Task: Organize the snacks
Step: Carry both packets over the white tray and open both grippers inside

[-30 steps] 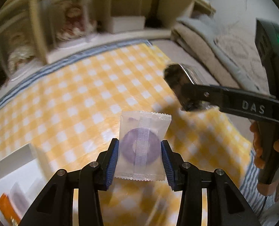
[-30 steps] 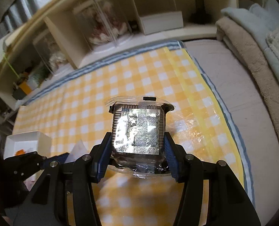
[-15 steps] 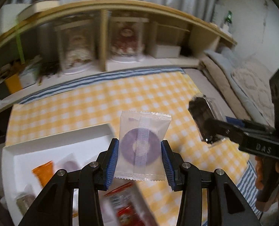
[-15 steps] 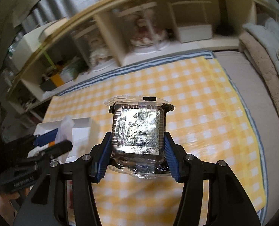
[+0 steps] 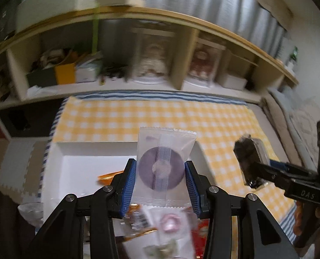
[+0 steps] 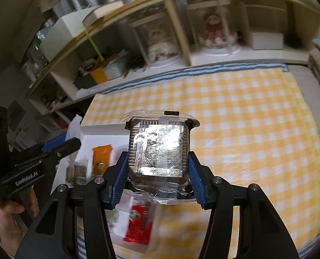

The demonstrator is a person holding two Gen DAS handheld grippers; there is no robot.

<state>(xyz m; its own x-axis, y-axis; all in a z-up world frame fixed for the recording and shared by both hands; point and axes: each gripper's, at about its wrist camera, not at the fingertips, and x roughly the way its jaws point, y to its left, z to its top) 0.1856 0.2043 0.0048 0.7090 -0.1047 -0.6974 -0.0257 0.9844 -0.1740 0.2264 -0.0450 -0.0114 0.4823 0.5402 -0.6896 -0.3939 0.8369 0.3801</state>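
Observation:
My left gripper [image 5: 161, 178] is shut on a clear packet with a purple ring snack [image 5: 163, 166] and holds it above a white tray [image 5: 58, 157] that has several snacks in it. My right gripper [image 6: 157, 170] is shut on a clear-wrapped snack with a silver foil sachet [image 6: 158, 149], held above the tray's right side. The tray [image 6: 104, 128] holds an orange packet [image 6: 101, 157] and a red packet [image 6: 138, 224]. The right gripper shows in the left wrist view [image 5: 252, 166], and the left gripper in the right wrist view [image 6: 73, 140].
A yellow checked cloth [image 6: 246, 129] covers the surface to the right of the tray. A wooden shelf unit [image 5: 160, 64] with boxed dolls and clutter stands behind. A beige blanket [image 5: 289, 118] lies at the far right.
Both grippers have swung left with their snacks, from over the checked cloth to over the white tray. Both grips are unchanged.

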